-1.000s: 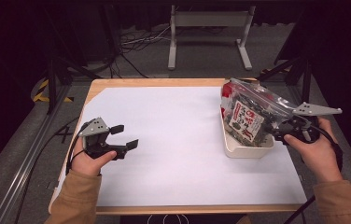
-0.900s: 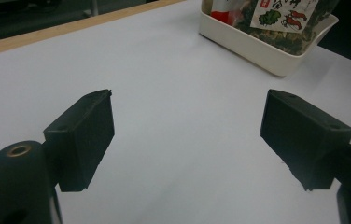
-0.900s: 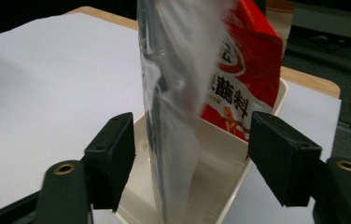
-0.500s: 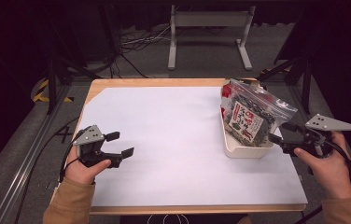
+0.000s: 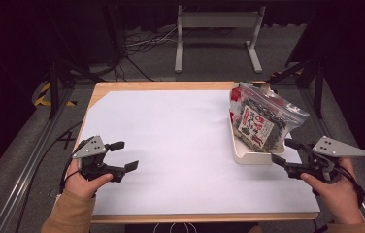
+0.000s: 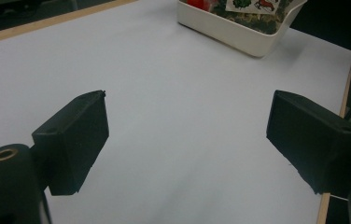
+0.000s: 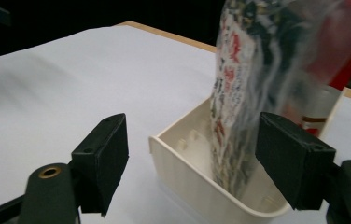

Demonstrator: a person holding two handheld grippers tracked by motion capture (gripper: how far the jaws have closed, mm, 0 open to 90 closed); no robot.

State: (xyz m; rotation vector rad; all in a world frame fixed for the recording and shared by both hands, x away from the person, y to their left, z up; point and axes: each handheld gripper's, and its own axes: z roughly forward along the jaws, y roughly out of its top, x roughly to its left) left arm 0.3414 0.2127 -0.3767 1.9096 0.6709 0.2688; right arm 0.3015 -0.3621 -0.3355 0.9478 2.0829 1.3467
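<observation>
A clear zip bag of dark snacks with a red and white label (image 5: 260, 124) stands leaning in a white tray (image 5: 248, 156) at the table's right side. My right gripper (image 5: 282, 152) hovers just in front of the tray's near end. It is open, its jaws have just been widening, and nothing sits between them. In the right gripper view the bag (image 7: 248, 93) rises from the tray (image 7: 183, 163) beyond the open right gripper (image 7: 192, 163). My left gripper (image 5: 124, 155) hangs open over the paper at the front left, its jaws (image 6: 187, 135) also just widened and empty.
White paper (image 5: 171, 141) covers the wooden table (image 5: 161, 86). The tray (image 6: 229, 30) shows far off in the left gripper view. A metal stand (image 5: 217, 29) and cables lie on the floor beyond the table. The table's right edge is close to my right hand.
My right gripper has drawn back from the bag toward the front edge and opened wider. The bag now leans free in the tray. My left gripper has barely shifted.
</observation>
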